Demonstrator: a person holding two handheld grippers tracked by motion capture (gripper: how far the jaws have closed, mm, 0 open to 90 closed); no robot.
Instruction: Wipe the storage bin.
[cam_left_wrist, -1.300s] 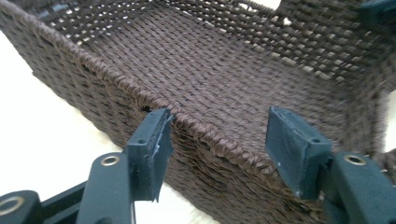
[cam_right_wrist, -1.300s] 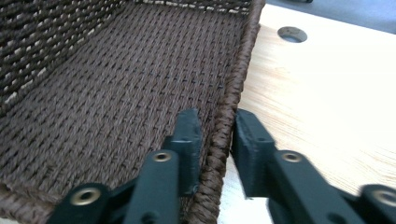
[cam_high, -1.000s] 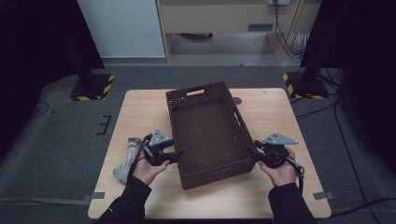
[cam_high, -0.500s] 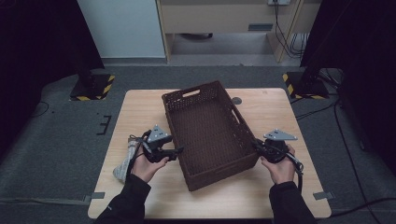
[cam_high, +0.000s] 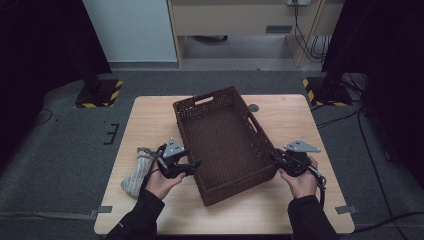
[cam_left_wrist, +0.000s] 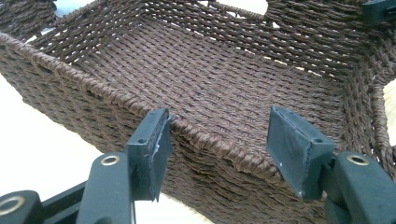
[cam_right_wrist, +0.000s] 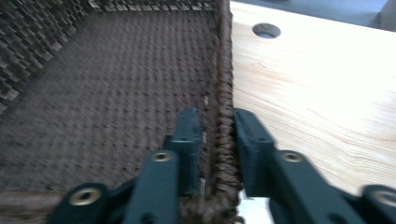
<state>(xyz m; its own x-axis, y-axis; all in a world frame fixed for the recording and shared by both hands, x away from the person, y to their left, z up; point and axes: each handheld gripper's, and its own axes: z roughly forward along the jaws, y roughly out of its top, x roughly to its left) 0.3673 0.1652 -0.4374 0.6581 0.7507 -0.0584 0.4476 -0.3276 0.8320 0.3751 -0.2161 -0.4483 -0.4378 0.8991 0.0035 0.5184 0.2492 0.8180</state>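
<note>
High view: the basket (cam_high: 225, 142) lies lengthwise away, tilted left; right hand-held gripper (cam_high: 276, 156) clamps its rim, left hand-held gripper (cam_high: 196, 164) apart.

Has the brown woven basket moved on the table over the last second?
Yes. The brown woven basket has swung counterclockwise: its far end now sits further from the round hole in the wooden table, its near right corner closer to the table's right edge.
</note>
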